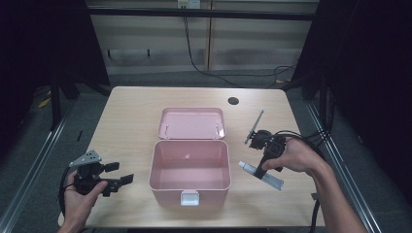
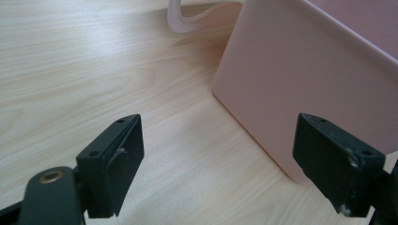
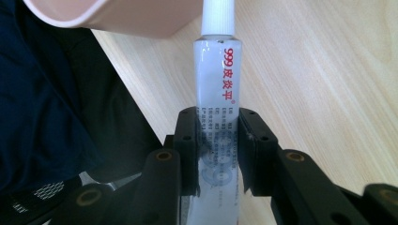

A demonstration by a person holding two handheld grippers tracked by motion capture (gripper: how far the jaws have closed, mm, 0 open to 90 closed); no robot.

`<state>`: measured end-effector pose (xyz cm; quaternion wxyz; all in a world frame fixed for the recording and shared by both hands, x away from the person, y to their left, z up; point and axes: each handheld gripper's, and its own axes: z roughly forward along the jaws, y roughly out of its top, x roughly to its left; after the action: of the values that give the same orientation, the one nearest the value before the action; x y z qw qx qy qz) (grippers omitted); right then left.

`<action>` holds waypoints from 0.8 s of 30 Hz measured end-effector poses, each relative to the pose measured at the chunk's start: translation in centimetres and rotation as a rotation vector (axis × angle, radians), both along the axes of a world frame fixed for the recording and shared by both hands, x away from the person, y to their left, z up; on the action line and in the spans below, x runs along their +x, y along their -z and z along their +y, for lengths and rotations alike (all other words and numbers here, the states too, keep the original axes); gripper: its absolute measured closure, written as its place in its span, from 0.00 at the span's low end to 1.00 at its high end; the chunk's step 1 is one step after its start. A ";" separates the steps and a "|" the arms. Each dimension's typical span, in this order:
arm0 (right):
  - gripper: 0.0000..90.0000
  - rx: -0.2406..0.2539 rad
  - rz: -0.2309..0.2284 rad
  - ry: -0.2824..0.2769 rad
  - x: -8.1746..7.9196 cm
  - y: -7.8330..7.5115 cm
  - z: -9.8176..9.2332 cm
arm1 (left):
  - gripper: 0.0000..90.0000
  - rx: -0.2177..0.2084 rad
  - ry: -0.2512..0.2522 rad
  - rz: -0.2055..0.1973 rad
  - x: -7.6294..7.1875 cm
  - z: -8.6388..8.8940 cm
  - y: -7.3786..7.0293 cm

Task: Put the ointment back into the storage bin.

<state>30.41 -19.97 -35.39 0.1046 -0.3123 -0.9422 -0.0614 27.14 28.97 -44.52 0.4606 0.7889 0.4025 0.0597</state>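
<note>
Right of the pink box [image 1: 189,167], the right gripper [image 1: 260,170] clamps a white tube [image 1: 262,175]; the right gripper view reads its red print, cap [image 3: 218,16] pointing past the pads. Box looks empty, lid [image 1: 192,123] lying behind. Left gripper [image 1: 119,179] gapes wide, empty, beside the box wall [image 2: 300,84].

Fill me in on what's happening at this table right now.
A person works at a wooden table with a gripper in each hand. The right gripper is shut on a white ointment tube, held just right of an open pink box whose lid lies back. The box looks empty so far. The left gripper waits open and empty on the box's left side.
</note>
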 end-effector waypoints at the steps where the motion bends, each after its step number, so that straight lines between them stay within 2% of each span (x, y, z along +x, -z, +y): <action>1: 0.80 0.006 -0.006 0.000 0.0 -0.1 0.0 | 0.19 -0.001 0.000 0.001 0.0 0.0 0.0; 5: 0.80 0.008 -0.023 -0.009 -0.2 -0.4 0.1 | 0.19 0.000 0.001 0.001 0.0 0.0 0.0; 16: 0.80 0.042 -0.034 -0.054 -0.5 -1.7 0.7 | 0.19 -0.002 -0.001 0.000 0.0 0.0 0.0; 24: 0.80 0.069 -0.064 -0.081 -0.6 -3.2 1.7 | 0.19 0.000 -0.001 0.001 0.0 0.0 0.0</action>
<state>29.77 -18.24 -32.15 0.0876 -0.2680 -0.9543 -0.0994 27.15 28.94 -44.54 0.4602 0.7887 0.4032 0.0596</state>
